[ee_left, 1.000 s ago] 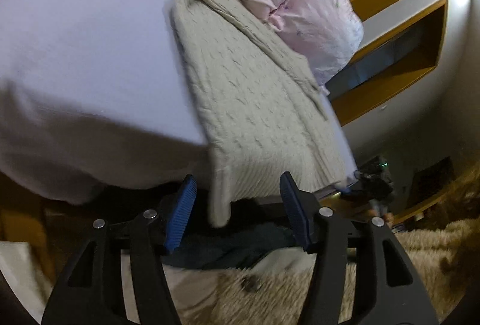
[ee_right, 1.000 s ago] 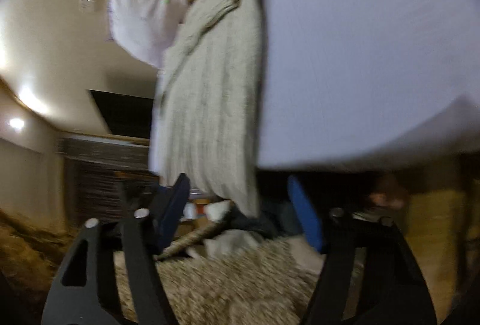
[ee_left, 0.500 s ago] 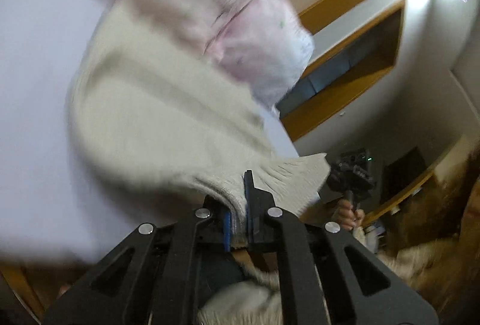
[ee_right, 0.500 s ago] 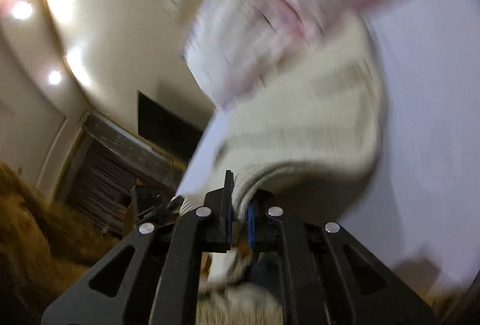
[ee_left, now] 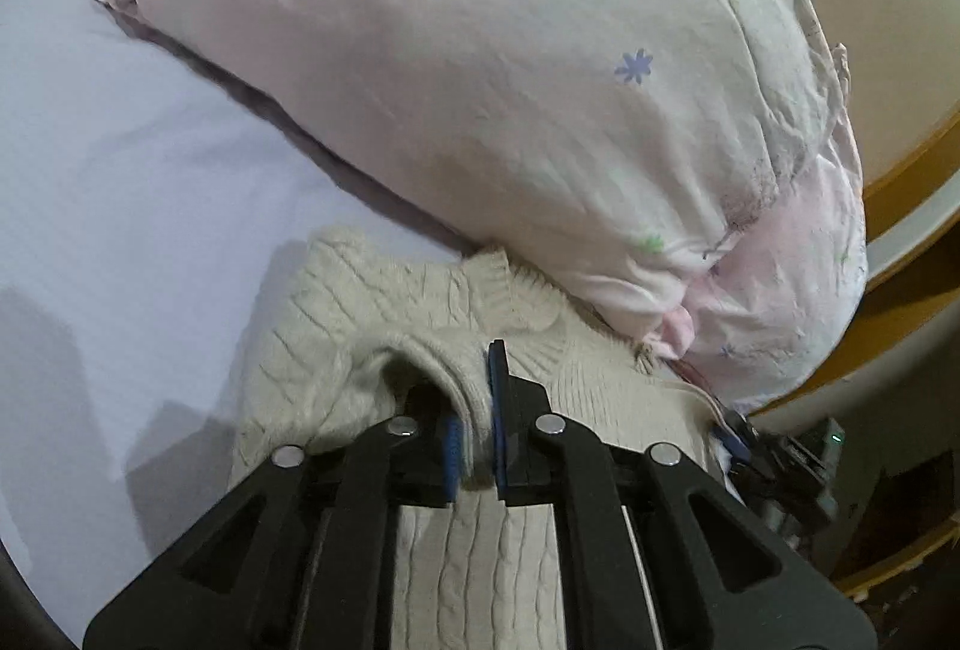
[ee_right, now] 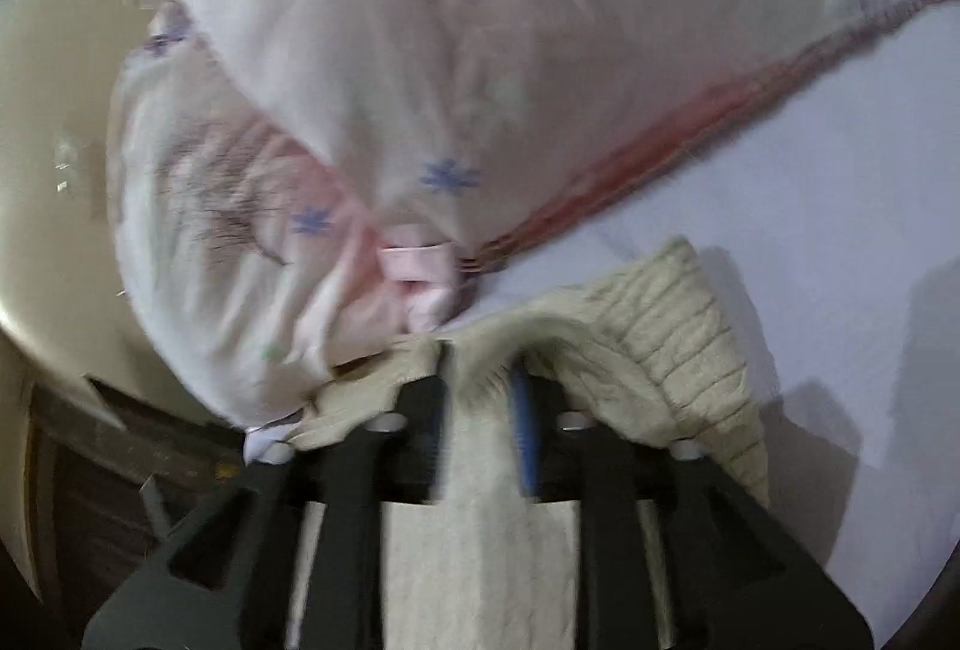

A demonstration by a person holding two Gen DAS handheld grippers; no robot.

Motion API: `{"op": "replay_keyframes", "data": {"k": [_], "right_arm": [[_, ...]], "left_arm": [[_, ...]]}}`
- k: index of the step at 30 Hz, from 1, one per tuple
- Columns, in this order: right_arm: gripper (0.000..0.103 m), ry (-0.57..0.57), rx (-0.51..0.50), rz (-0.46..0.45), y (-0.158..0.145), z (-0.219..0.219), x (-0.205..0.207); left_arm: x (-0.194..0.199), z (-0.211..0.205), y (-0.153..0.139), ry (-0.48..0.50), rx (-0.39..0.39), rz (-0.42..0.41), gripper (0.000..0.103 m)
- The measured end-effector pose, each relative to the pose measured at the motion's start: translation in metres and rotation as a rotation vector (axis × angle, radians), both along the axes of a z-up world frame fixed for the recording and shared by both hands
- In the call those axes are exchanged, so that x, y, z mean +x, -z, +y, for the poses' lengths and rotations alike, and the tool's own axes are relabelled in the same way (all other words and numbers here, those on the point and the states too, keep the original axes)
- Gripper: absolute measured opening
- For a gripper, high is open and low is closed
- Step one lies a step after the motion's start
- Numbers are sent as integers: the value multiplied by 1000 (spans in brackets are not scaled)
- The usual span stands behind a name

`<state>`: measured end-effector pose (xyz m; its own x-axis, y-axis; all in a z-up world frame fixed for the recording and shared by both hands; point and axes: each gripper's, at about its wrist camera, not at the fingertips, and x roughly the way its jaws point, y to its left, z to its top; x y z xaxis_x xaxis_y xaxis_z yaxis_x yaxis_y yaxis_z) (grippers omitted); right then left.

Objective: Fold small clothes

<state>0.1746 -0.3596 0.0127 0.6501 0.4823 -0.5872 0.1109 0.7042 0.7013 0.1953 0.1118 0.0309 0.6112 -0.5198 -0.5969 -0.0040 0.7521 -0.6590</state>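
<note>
A cream cable-knit sweater (ee_left: 336, 326) lies on the white bed sheet (ee_left: 120, 182), folded over toward the pillow. My left gripper (ee_left: 477, 428) is shut on a fold of its edge, with the knit bunched between the blue pads. In the right wrist view the same sweater (ee_right: 672, 332) is doubled over, and my right gripper (ee_right: 480, 410) is shut on its edge; that view is blurred. Both grippers hold the sweater's edge close to the pillow.
A large pale pink pillow with small flower prints (ee_left: 510, 80) lies just beyond the sweater and touches it; it also fills the right wrist view (ee_right: 420, 50). The bed edge, wooden wall trim (ee_left: 912, 158) and dark floor lie to the right.
Both grippers were open near the sweater's hanging edge at the bedside. They closed on it and carried it up over the bed toward the pillow, folding the sweater over itself.
</note>
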Motion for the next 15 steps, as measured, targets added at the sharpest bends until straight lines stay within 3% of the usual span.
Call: {"op": "replay_keyframes", "data": {"k": [1, 2, 3, 4, 5, 8, 13, 15], "right_arm": [[82, 17, -8, -15, -1, -1, -2], [93, 49, -24, -53, -7, -5, -8], [101, 72, -37, -80, -12, -7, -14], [101, 89, -49, -123, -19, -10, -23], [101, 87, -49, -152, -23, -12, -26], [101, 57, -21, -231, -26, -14, -39], [101, 21, 25, -202, -16, -13, -39], [101, 4, 31, -194, -12, -13, -37]], "left_arm": [[-6, 5, -4, 7, -12, -7, 14], [-10, 14, -7, 12, -28, -12, 31], [-19, 22, -13, 12, -47, -27, 44], [-26, 28, -18, 1, -55, -48, 68], [-40, 38, -25, -29, -47, -79, 82], [-58, 56, -25, -63, -8, -67, 85], [-62, 57, 16, -35, -15, 88, 77], [-67, 53, 18, -42, -7, 51, 77]]}}
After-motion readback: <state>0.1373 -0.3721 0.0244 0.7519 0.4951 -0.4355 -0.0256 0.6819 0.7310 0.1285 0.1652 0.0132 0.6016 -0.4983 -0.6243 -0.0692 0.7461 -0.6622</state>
